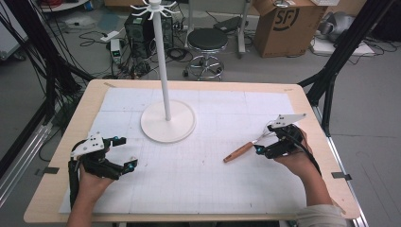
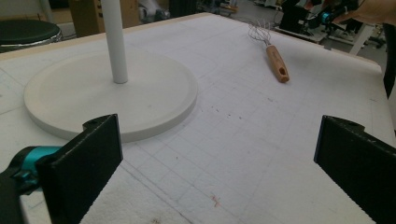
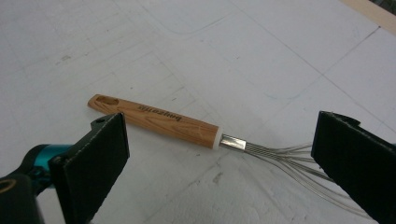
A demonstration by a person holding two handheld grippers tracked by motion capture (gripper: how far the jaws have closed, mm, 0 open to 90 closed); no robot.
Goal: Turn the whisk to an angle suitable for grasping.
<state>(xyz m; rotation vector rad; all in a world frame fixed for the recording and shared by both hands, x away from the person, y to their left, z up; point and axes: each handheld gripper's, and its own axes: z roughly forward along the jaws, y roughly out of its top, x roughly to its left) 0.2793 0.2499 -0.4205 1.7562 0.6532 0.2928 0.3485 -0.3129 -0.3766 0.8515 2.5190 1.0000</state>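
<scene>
High view. A wooden-edged table point(image 1: 66, 142) carries a white gridded mat point(image 1: 198, 165). A white stand point(image 1: 168, 120), a round base with an upright pole topped by hooks, sits at mid-table toward the far side. A whisk point(image 1: 243, 150) with a wooden handle lies flat on the mat at the right, its wires pointing toward the right gripper point(image 1: 267, 139), which is held just beside it with jaws spread. The left gripper point(image 1: 124, 152) is held over the mat's near left, jaws apart, nothing between them. A stool point(image 1: 207, 42) and a cardboard box point(image 1: 286, 26) stand on the floor beyond.

Left gripper view. Both black jaws stand wide apart and empty above the mat point(image 2: 243, 154). The stand's base point(image 2: 112, 95) lies just ahead at left; the whisk point(image 2: 275, 60) lies well beyond at right.

Right gripper view. The jaws are wide open, gripping nothing. The whisk point(image 3: 177, 123) lies across the mat point(image 3: 210, 46) between and beyond them, handle toward the left jaw, wires passing behind the right jaw.
</scene>
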